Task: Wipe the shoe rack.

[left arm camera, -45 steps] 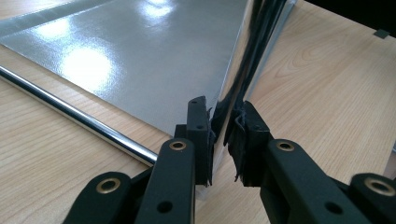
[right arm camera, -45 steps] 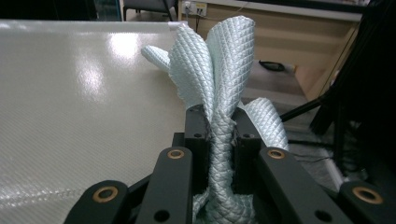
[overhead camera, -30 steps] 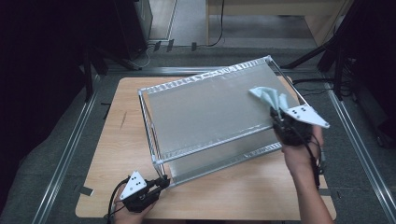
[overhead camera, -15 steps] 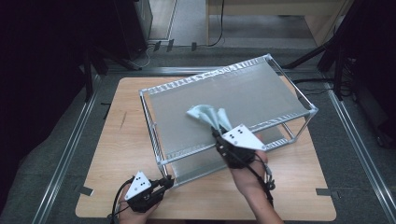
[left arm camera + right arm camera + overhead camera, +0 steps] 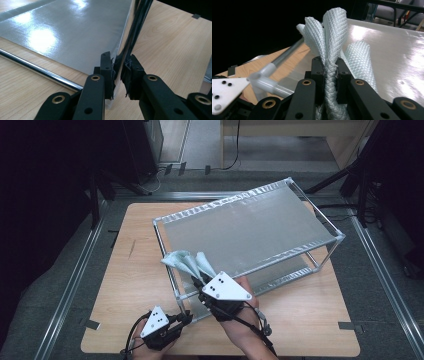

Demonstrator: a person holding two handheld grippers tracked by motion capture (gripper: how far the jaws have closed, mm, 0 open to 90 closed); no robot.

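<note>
Two tongs are at work, both in the lower part of the high view. My right tongs (image 5: 197,281), just below the middle of that frame, are pinched on a pale blue-white cloth (image 5: 187,262), whose loose folds fan up and to the left over the near left corner of a metal rack's top shelf (image 5: 250,227). In the right gripper view the cloth (image 5: 329,45) rises between the black pads as a bunched, quilted, diamond-textured wad, gripped low down with several soft lobes standing free above. My left tongs (image 5: 186,317), at the bottom left of the high view, are pressed together on the rack's near corner post (image 5: 177,290); the left gripper view shows that shiny upright post (image 5: 136,27) clamped between worn pads, with the lower shelf (image 5: 62,32) stretching to the upper left. The rack stands on a light wooden surface (image 5: 125,285). I judge the cloth to be light, limp and grippy, so it should not slip, though it will droop and drag wherever it is not held; a hold on the bunched middle, as now, keeps enough loose fabric to wipe with. The rack looks stiff, light and smooth, likely to slide when pushed, so bracing it at a post seems sensible. Its shelves are glossy and slick.
</note>
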